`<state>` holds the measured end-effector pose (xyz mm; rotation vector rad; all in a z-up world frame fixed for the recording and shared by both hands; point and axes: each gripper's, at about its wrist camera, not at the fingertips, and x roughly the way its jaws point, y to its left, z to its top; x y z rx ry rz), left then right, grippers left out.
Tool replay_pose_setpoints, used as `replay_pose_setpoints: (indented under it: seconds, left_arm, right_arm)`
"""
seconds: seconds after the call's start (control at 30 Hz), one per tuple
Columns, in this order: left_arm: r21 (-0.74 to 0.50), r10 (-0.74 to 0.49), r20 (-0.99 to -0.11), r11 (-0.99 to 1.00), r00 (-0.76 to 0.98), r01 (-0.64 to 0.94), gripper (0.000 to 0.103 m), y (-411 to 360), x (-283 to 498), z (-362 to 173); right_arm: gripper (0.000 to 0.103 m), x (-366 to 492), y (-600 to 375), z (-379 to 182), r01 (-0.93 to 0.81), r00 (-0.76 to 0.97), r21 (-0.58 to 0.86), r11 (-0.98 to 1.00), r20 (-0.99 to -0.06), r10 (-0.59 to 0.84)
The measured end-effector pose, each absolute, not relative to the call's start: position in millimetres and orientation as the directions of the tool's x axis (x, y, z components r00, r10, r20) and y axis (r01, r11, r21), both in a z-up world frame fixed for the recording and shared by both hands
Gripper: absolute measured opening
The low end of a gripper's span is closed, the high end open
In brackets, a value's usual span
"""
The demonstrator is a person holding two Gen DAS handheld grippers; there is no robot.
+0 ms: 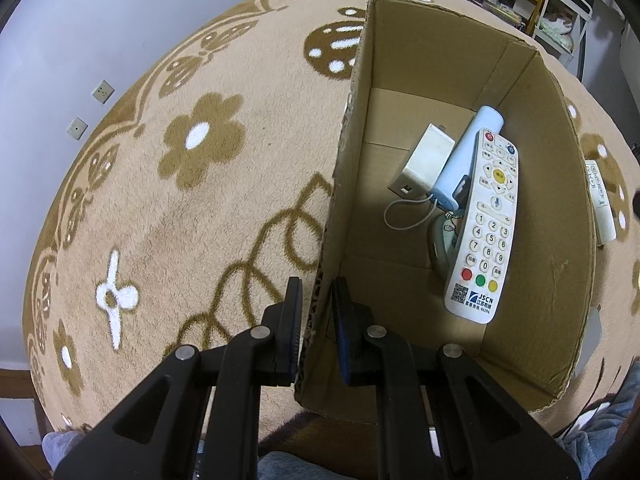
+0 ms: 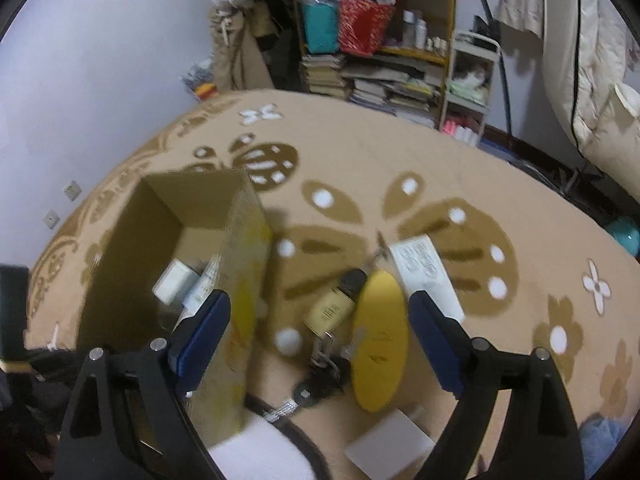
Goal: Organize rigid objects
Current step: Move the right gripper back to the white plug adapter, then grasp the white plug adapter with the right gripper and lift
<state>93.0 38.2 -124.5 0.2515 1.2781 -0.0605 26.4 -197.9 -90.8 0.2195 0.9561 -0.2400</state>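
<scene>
- The left gripper (image 1: 316, 320) is seen closed on the left wall of the cardboard box (image 1: 560, 240); one finger sits outside the wall, the other inside, with the corrugated edge pinched between the pads.
- The box stands open-topped on a tan carpet (image 1: 200, 200) patterned with brown flowers and butterflies.
- Inside the box, a white remote control (image 1: 486, 228) with coloured buttons is laid lengthwise, partly on top of a pale blue cylinder (image 1: 464, 160).
- A white adapter block (image 1: 426, 156) is noted just left of the cylinder, touching it; a thin white cable (image 1: 404, 216) loops on the box floor.
- A second white remote (image 1: 600, 204) is seen on the carpet beyond the box's right wall.
- The right gripper (image 2: 320, 312) is held with jaws spread wide, nothing between the pads; the view is motion-blurred.
- Between the open fingers, on the carpet, a yellow oval object (image 2: 380, 340) and a brass-coloured padlock (image 2: 330, 312) with keys are seen lying side by side.
- A white blister pack (image 2: 428, 276) lies just beyond the oval, and a white card (image 2: 390, 440) nearer the camera.
- The left finger overlaps the box's right wall in this view; contact cannot be told.
</scene>
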Motion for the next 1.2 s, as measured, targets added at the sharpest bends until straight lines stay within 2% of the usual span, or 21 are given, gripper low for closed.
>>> replay_pose_setpoints:
  seconds: [0.27, 0.73, 0.8, 0.93, 1.0, 1.1, 1.2]
  left_arm:
    - [0.155, 0.098, -0.952, 0.971, 0.290, 0.184, 0.014, 38, 94, -125]
    - [0.171, 0.111, -0.951, 0.967, 0.290, 0.189, 0.014, 36, 94, -126]
    - [0.170, 0.111, -0.951, 0.967, 0.289, 0.188, 0.014, 36, 94, -126]
    - [0.172, 0.112, -0.951, 0.967, 0.289, 0.189, 0.014, 36, 94, -126]
    - [0.171, 0.112, -0.951, 0.967, 0.290, 0.188, 0.014, 36, 94, -126]
    - [0.167, 0.109, -0.952, 0.968, 0.287, 0.186, 0.014, 37, 94, -126]
    - [0.170, 0.112, -0.951, 0.967, 0.288, 0.187, 0.014, 35, 95, -126]
  right_arm:
    - [0.095, -1, -228, -128, 0.403, 0.433, 0.058, 0.913, -0.891, -0.134]
    - [0.095, -22, -243, -168, 0.507, 0.263, 0.013, 0.862, -0.955, -0.140]
    - [0.090, -22, -242, -172, 0.513, 0.246, 0.014, 0.858, -0.960, -0.131]
    - [0.087, -24, -244, -182, 0.545, 0.204, 0.034, 0.838, -0.975, -0.093]
    - [0.078, -25, -245, -189, 0.564, 0.180, 0.049, 0.824, -0.982, -0.065]
    - [0.077, -27, -246, -201, 0.590, 0.156, 0.105, 0.801, -0.988, 0.014]
    - [0.066, -26, -244, -199, 0.595, 0.170, 0.095, 0.798, -0.985, -0.009]
